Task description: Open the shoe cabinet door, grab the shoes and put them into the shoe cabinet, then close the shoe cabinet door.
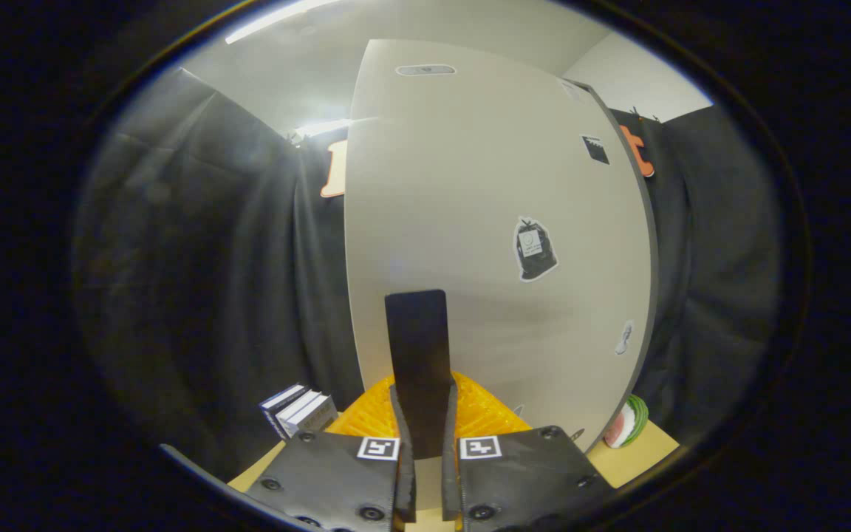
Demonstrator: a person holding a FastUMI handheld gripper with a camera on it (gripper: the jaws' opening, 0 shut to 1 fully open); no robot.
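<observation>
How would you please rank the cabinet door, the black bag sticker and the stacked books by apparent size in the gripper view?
1. Cabinet door, by far the largest.
2. Stacked books.
3. Black bag sticker, close to the books, so that order is unsure.
The tongs look closed on a dark flat piece.

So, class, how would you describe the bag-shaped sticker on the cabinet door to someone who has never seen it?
Start at the tall pale cabinet door ahead of the gripper, whose fingers clamp an upright black strip. Up and right of the strip's top sits the bag-shaped sticker: dark, white-edged, and the largest sticker there.
</observation>
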